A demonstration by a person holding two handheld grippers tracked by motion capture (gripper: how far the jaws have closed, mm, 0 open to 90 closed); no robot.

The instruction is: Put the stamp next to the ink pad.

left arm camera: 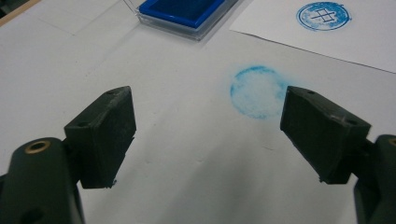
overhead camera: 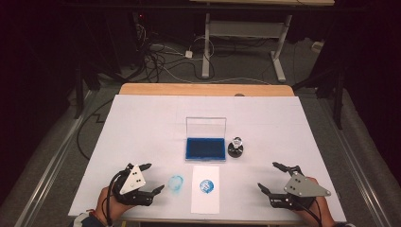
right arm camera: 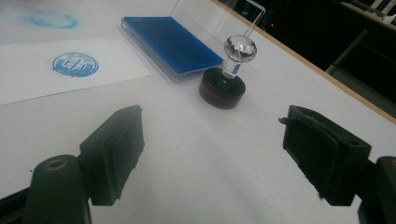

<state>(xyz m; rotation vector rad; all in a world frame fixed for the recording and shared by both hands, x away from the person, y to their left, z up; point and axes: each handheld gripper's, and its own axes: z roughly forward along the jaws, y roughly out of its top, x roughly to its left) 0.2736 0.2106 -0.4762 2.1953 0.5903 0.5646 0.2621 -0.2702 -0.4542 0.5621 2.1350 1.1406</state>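
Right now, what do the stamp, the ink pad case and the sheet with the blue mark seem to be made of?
Stamp: the faceted knob looks like clear glass or acrylic, since it glints; the base is glossy black, probably plastic, with a red band.
Ink pad case: clear hard plastic, the lid see-through; the blue pad inside looks matte, likely felt or foam.
Sheet: thin matte white paper, lying flat.

The table carries a white cover with a wooden edge showing along its far side. Directly on it lie a blue ink pad in an open clear case, a round stamp (black base, clear knob) just right of that pad, a sheet of paper with a blue print between the two grippers, and a blue smudge just beyond the left gripper.
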